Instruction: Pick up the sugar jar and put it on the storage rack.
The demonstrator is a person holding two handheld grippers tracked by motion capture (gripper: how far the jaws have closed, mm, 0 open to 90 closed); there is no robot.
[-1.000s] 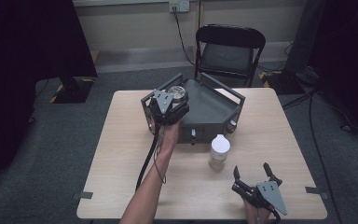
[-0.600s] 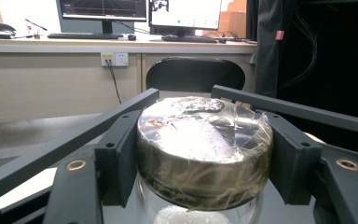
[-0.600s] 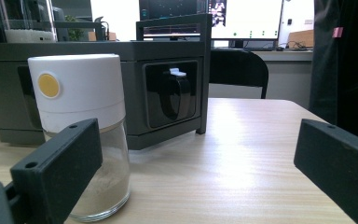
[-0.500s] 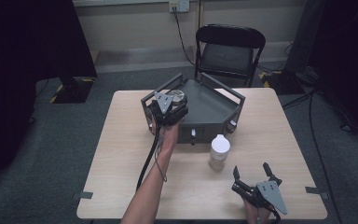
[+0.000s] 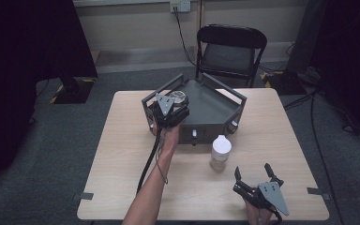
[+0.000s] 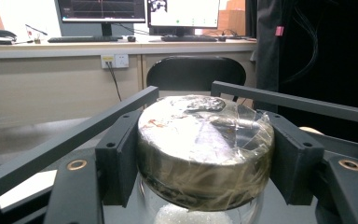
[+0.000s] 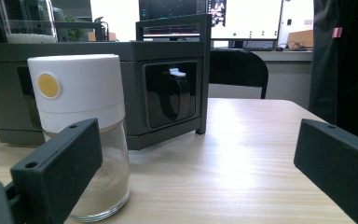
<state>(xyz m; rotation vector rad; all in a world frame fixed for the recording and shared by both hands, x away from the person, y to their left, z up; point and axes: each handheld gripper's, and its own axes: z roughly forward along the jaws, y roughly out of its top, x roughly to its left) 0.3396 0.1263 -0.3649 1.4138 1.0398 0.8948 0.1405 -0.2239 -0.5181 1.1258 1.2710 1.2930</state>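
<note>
My left gripper [image 5: 177,102] is shut on a glass jar [image 6: 200,140] whose metal lid is wrapped in clear tape; its pads [image 6: 119,154] press on both sides of the lid. In the high view the jar [image 5: 180,97] is held at the left near corner of a dark grey box with rails [image 5: 211,112]. A second jar with a white cap [image 5: 221,152] and pale powder inside stands on the table in front of the box. My right gripper [image 5: 253,171] is open near the table's front right edge. In the right gripper view the white-capped jar [image 7: 81,116] stands just beyond the left jaw, not between the jaws.
The wooden table [image 5: 122,140] has bare room left and right of the box. A black folding chair [image 5: 229,51] stands behind the table. A black cable [image 5: 147,164] trails from my left gripper along the forearm. The box front [image 7: 168,84] has a black latch.
My left gripper with the jar has shifted only slightly toward the near side. My right gripper has not moved.
</note>
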